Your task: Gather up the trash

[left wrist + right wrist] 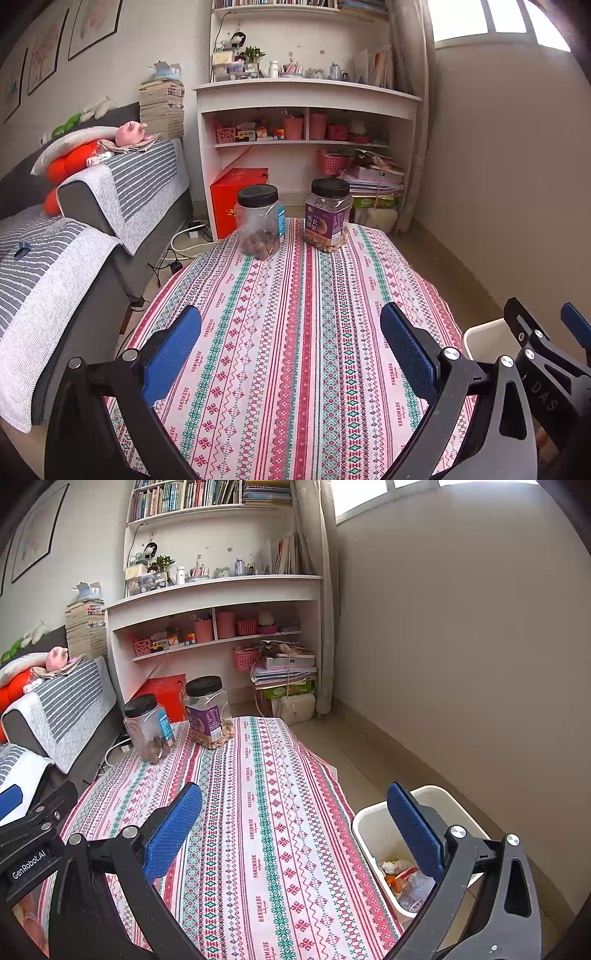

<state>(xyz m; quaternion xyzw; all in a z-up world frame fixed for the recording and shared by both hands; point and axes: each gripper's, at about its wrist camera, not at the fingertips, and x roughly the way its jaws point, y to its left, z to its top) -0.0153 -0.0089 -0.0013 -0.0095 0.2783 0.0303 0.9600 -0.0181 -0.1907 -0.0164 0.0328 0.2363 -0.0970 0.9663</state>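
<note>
The crumpled wrappers and scraps of mixed trash (404, 880) already lie inside the white rectangular plastic bin (369, 830) on the floor, just beside the desk's right edge. No loose trash shows on the desk's pink, green and white patterned cloth (266, 812), so the collecting looks nearly or wholly done. The right tool (295, 825) hovers with its blue pads wide apart and empty, one pad over the bin. The left tool (290, 349) is likewise spread and empty above the cloth. Two black-lidded clear plastic snack jars (293, 218) stand at the far end
</note>
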